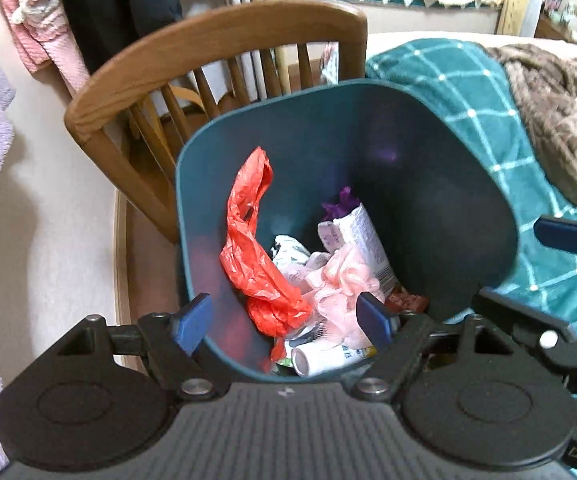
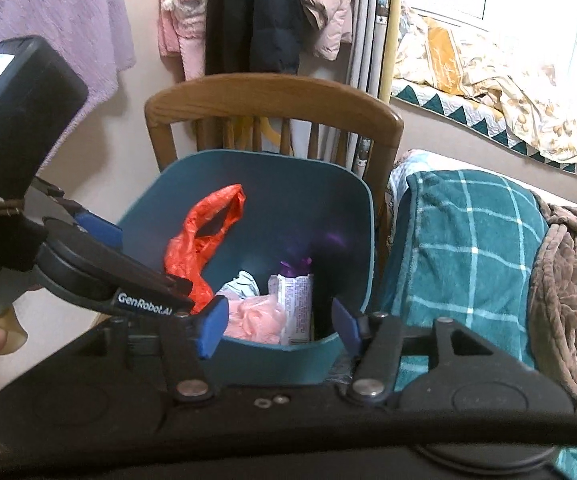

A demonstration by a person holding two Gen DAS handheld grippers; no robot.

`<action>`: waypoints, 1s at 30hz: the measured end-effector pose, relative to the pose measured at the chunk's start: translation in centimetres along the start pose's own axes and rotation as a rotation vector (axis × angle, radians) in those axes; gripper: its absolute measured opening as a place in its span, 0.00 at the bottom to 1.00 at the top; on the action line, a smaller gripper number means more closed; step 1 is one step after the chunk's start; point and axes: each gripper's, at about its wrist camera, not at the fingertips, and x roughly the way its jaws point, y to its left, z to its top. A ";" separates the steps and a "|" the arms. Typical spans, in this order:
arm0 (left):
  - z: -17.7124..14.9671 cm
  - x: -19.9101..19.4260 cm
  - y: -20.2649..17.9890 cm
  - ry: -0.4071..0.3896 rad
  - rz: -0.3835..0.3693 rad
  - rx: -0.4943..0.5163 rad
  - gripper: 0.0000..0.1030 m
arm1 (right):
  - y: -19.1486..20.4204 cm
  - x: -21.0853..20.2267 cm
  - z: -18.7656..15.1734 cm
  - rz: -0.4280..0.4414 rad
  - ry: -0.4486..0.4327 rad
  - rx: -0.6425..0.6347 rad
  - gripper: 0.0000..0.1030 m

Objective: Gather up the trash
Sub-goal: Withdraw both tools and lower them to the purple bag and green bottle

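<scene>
In the bin: we see a red bag, wrappers, pink netting.
Left hand-held gripper: apart, empty.
Right hand-held gripper: apart, empty.
Left to do: perhaps nothing; we see little beyond the bin.

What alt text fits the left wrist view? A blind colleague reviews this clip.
A teal trash bin seen from above holds a crumpled red plastic bag, pink mesh and wrappers. The left gripper hangs over its near rim, jaws open and empty. A wooden chair stands behind.
</scene>
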 end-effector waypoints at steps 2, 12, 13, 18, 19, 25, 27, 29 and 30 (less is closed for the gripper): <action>-0.5 -1.1 0.0 -0.021 -0.003 0.002 0.76 | 0.1 -1.1 -0.2 0.014 -0.013 0.003 0.62; -5.5 -6.8 1.2 -0.104 -0.051 -0.034 0.76 | 0.2 -6.4 -2.8 0.098 -0.074 0.020 0.75; -6.3 -7.2 1.3 -0.109 -0.049 -0.039 0.77 | 0.4 -6.8 -3.2 0.106 -0.076 0.023 0.76; -9.9 -7.1 2.1 -0.090 -0.050 -0.079 0.80 | 0.8 -7.8 -5.8 0.143 -0.068 0.033 0.83; -10.7 -6.8 2.2 -0.081 -0.051 -0.088 0.80 | 1.0 -7.8 -6.4 0.143 -0.065 0.033 0.85; -15.7 -3.7 3.0 0.001 -0.088 -0.167 0.88 | 1.8 -6.4 -11.1 0.144 -0.017 0.058 0.95; -17.3 -2.3 3.1 0.030 -0.106 -0.193 0.96 | 2.1 -5.5 -13.0 0.143 0.007 0.066 0.96; -19.1 -0.5 3.1 0.058 -0.112 -0.220 0.97 | 2.6 -4.2 -15.1 0.142 0.038 0.063 0.97; -19.9 0.5 3.0 0.072 -0.110 -0.226 0.97 | 2.8 -3.6 -16.1 0.150 0.052 0.059 0.97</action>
